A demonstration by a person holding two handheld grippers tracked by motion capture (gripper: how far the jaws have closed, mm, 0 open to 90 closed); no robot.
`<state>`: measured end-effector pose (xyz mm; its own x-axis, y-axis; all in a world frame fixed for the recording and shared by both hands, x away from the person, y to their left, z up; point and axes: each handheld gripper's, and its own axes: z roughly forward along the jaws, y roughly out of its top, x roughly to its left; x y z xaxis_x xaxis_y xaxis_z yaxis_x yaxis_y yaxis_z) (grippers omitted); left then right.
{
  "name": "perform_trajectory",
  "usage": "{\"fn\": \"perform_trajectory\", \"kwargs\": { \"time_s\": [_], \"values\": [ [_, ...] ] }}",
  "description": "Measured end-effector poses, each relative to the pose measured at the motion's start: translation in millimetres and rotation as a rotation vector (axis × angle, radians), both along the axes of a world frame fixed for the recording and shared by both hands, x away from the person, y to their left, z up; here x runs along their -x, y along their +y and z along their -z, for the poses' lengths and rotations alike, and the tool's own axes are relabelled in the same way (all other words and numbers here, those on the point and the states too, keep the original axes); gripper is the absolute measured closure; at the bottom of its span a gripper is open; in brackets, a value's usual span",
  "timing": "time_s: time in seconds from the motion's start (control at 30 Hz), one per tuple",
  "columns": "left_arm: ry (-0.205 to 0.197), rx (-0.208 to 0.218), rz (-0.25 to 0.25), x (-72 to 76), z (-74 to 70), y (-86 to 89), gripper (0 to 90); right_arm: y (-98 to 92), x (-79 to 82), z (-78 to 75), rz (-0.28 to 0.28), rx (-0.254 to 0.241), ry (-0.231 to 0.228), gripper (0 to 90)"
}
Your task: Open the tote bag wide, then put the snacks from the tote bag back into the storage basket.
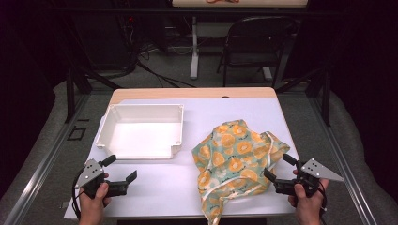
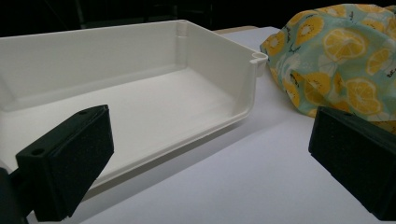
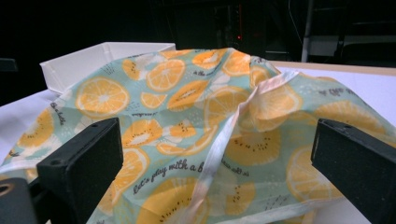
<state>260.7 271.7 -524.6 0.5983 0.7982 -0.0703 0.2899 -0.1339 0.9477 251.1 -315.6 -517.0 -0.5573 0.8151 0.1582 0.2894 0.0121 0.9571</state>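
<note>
Both grippers, left [image 1: 123, 169] and right [image 1: 277, 167], stand open and hold nothing. We see the crumpled cloth [image 1: 237, 159] lying on the table [image 1: 159, 187] beside the empty white bin [image 1: 141, 131]; we judge all handling remains.

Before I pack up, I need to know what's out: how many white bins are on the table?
1. The white plastic bin sits empty on the table's left half, beside the crumpled citrus-print cloth. The cloth's folds could hide something small, but not a bin.
</note>
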Motion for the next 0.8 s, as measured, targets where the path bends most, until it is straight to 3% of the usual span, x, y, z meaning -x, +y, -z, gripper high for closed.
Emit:
{"fn": "perform_trajectory", "kwargs": {
  "time_s": [0.1, 0.27, 0.53, 0.63, 0.73, 0.8],
  "values": [
    [0.006, -0.012, 0.005, -2.4, 0.4, -0.2, 0.2, 1.2, -2.9, 1.8, 0.004, 0.002, 0.012, 1.8],
    [0.012, 0.006, 0.01, -6.4, 1.9, -3.9, 0.2, 5.3, -8.9, 3.2, -0.006, 0.02, 0.04, 3.0],
    [-0.009, -0.054, 0.043, -1.7, -2.4, -17.5, 0.2, 16.3, -6.7, -2.7, -0.029, 0.002, 0.068, 5.6],
    [-0.012, -0.051, 0.042, 1.6, -4.2, -20.7, 0.2, 21.3, -6.7, -5.1, -0.028, 0.006, 0.065, 4.7],
    [-0.014, -0.022, 0.035, 4.5, -6.8, -23.5, 0.2, 24.4, -6.7, -5.7, -0.024, 0.004, 0.073, 4.0],
    [-0.022, -0.021, 0.03, 7.8, -10.5, -27.3, 0.2, 29.5, -4.6, -7.5, -0.028, 0.025, 0.065, 3.6]
  ]
}}
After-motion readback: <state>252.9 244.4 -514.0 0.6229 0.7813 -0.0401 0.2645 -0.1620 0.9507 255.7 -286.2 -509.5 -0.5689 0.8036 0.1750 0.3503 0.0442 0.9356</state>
